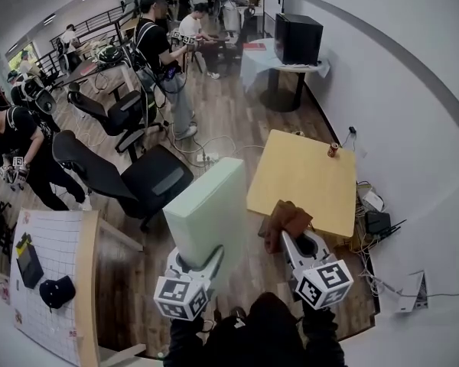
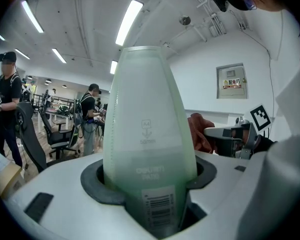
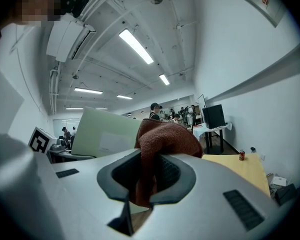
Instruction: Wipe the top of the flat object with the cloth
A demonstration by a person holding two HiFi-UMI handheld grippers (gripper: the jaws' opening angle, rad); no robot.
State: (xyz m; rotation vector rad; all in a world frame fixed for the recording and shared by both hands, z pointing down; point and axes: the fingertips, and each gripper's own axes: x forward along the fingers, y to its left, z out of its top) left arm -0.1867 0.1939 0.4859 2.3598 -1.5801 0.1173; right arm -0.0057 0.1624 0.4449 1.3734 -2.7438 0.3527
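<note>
Left tongs [image 1: 197, 264] are clamped on the flat object [image 1: 210, 201], right tongs [image 1: 304, 247] on the cloth [image 1: 284, 220]; the object could be levered loose by hard wiping

Black sleeves [image 1: 185, 342]; white marker-cubed tools [image 1: 205, 260] [image 1: 298, 241]

Bright, even illumination is supplied by ceiling strip lights [image 2: 130, 21]; slight bloom is seen around the tubes in both gripper views; shadows on the floor [image 1: 229, 105] are soft and faint. Strong barrel distortion is present in all views; the straight wall [image 1: 382, 90] is bent into a curve; picture corners are vignetted to black. The flat object [image 2: 145, 134] and the cloth [image 3: 165, 134] are rendered slightly soft at close range.
</note>
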